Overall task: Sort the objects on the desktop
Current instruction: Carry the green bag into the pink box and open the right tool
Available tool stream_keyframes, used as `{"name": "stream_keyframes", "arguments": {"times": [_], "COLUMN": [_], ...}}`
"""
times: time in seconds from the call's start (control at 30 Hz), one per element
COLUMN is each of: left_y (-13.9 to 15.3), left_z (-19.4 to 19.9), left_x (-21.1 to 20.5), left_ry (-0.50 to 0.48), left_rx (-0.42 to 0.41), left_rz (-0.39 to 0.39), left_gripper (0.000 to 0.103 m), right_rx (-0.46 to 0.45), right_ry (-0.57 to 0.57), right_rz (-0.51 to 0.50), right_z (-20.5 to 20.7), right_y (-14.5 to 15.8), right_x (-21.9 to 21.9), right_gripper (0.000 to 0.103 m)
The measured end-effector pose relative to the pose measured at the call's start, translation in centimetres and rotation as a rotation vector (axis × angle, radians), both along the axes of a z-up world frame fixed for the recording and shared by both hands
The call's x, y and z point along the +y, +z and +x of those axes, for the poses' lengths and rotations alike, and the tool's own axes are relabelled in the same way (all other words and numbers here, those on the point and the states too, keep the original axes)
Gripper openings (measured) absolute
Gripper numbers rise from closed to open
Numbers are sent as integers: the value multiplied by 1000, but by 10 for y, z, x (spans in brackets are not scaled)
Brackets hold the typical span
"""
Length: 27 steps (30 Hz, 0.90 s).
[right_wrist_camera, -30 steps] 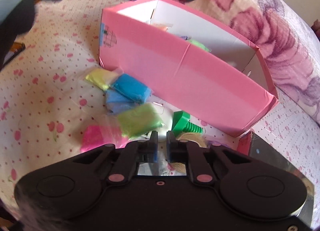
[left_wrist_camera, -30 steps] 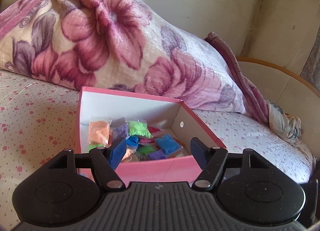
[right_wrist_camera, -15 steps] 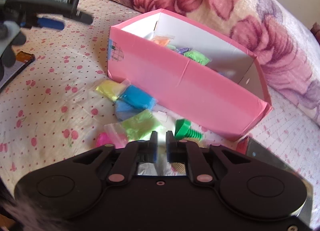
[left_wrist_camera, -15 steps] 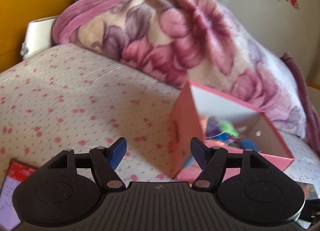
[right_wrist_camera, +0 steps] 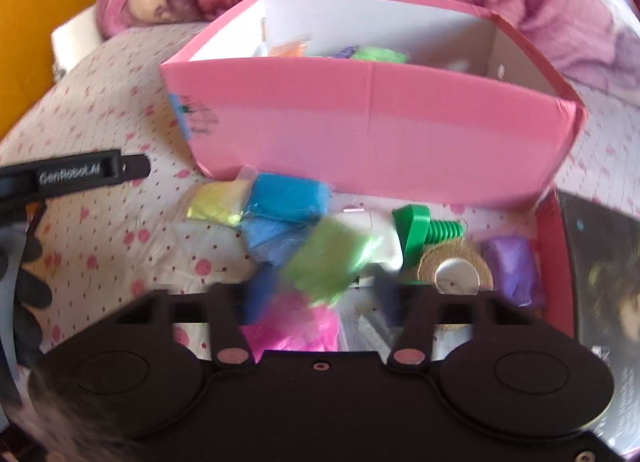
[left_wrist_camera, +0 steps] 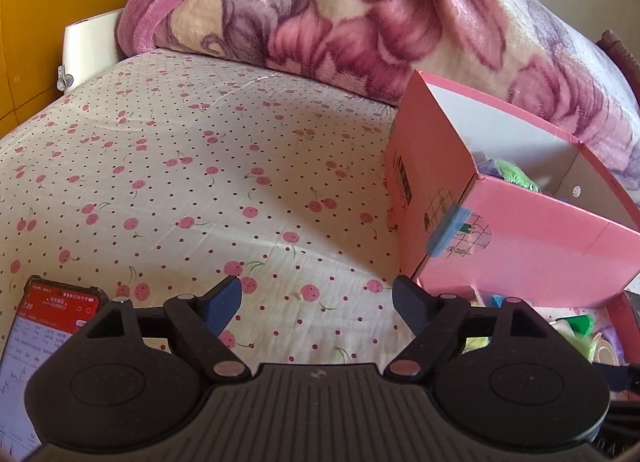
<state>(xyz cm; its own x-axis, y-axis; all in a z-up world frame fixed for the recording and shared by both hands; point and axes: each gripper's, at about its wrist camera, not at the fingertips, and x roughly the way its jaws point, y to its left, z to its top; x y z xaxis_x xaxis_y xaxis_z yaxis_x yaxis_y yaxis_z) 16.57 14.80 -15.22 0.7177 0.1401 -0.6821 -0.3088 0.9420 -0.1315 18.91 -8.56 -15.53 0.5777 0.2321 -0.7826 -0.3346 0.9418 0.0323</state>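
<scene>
You are working on a bed: a white cherry-print sheet (left_wrist_camera: 192,182) with a purple-and-pink floral blanket (left_wrist_camera: 360,10) heaped behind the pink box (right_wrist_camera: 372,134). An orange wall (left_wrist_camera: 48,2) stands at the far left, and a phone (left_wrist_camera: 44,326) with a red screen lies on the sheet, well to the left of the box.

The box holds bagged clay, orange, purple and green. Just in front of its near wall lie more bags: yellow (right_wrist_camera: 218,204), blue (right_wrist_camera: 290,198), light green (right_wrist_camera: 334,258) and magenta (right_wrist_camera: 292,328), with a green plastic bolt (right_wrist_camera: 424,230), a round gold piece (right_wrist_camera: 454,270) and a purple bag (right_wrist_camera: 514,266) to their right.

Your left gripper (left_wrist_camera: 316,302) is spread wide and opening over bare sheet left of the box, with nothing between its fingers. Your right gripper (right_wrist_camera: 320,298) is blurred; its jaws are opening, with the light green and magenta bags between them.

A second ago your left gripper looked straight into the box; now the box sits off to its right. Your right gripper was pinched together then.
</scene>
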Motion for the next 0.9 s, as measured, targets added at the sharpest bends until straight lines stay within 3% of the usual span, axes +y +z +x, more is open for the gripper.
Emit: {"name": "stream_keyframes", "arguments": {"times": [0.1,0.2,0.6,0.9], "left_y": [-4,-6,-15,-21], "left_z": [2,5,6,8], "left_x": [-1,-3,-14,-14], "left_ry": [-8,-9,-35,15], "left_rx": [21,32,28,-2], "left_rz": [-14,-21,15,26], "left_gripper": [83,83,83,83], "right_rx": [-18,-48,-122,-198], "right_ry": [-10,-6,44,67], "right_rz": [19,37,133,204], "right_z": [-4,-9,-25,1], "right_y": [2,14,71,119], "right_x": [-4,-11,-36,-35], "right_gripper": [17,13,10,10]}}
